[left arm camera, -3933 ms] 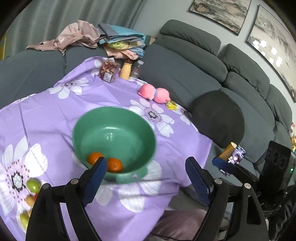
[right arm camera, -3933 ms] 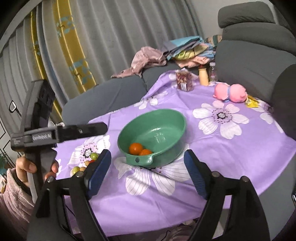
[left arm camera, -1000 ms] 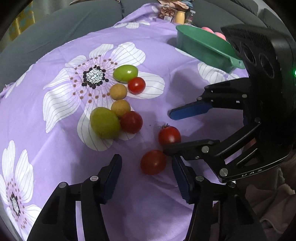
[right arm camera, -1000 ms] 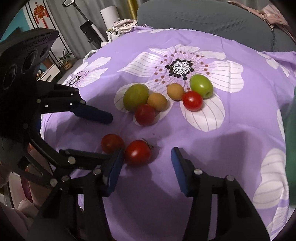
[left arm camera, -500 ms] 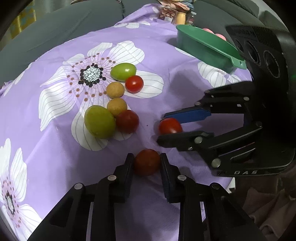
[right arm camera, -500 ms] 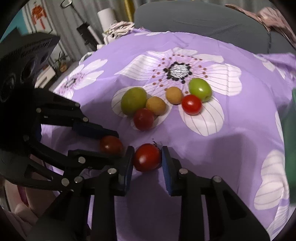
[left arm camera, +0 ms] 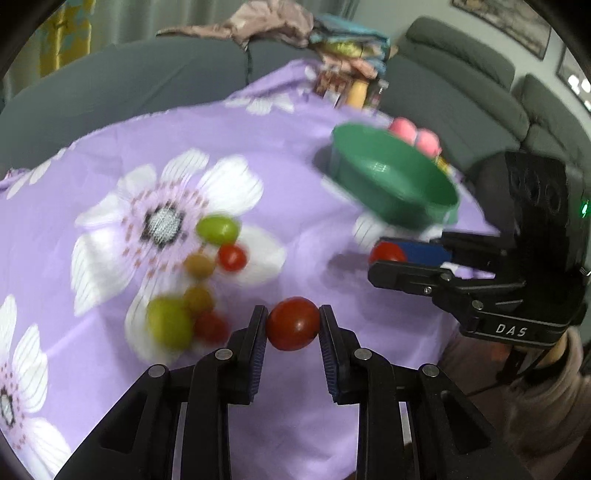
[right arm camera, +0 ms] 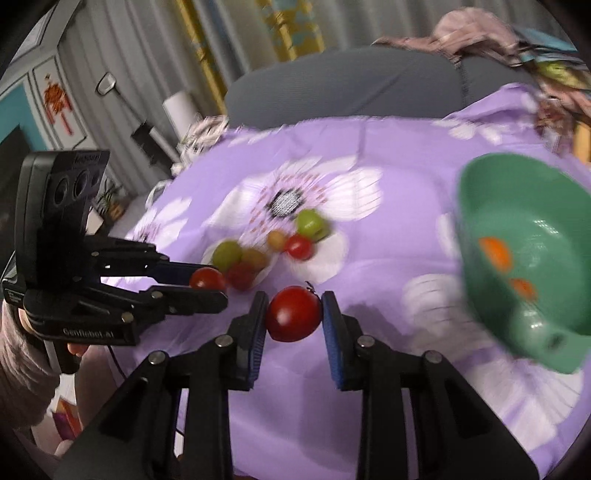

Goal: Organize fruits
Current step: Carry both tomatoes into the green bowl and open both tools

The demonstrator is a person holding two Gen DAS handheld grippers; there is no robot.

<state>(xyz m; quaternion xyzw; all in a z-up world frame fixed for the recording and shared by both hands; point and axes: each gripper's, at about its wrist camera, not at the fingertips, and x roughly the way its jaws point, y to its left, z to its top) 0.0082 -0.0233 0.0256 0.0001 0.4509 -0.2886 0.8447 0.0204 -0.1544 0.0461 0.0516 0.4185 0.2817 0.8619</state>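
My left gripper (left arm camera: 293, 325) is shut on a red tomato (left arm camera: 293, 330) and holds it above the purple flowered cloth (left arm camera: 110, 155). My right gripper (right arm camera: 294, 314) is shut on a second red tomato (right arm camera: 291, 317), which has a small stem. Each gripper shows in the other's view, the left gripper (right arm camera: 208, 284) at the left and the right gripper (left arm camera: 388, 258) at the right. The green bowl (right arm camera: 480, 206) at the right holds two orange fruits (right arm camera: 495, 253). Several fruits still lie on the cloth: green ones (left arm camera: 218, 229), small yellow-brown ones (left arm camera: 199, 266) and red tomatoes (left arm camera: 232, 257).
A pink toy (left arm camera: 413, 134) lies behind the bowl (left arm camera: 391, 192). Bottles and snack packs (left arm camera: 354, 92) stand at the cloth's far edge. A grey sofa (left arm camera: 443, 92) with piled clothes (left arm camera: 258, 22) surrounds the table. A sleeved hand (right arm camera: 22, 369) holds the left gripper.
Both grippers went from open around the two nearest tomatoes to shut on them, then rose off the cloth. Both views swung up and the bowl came into view.
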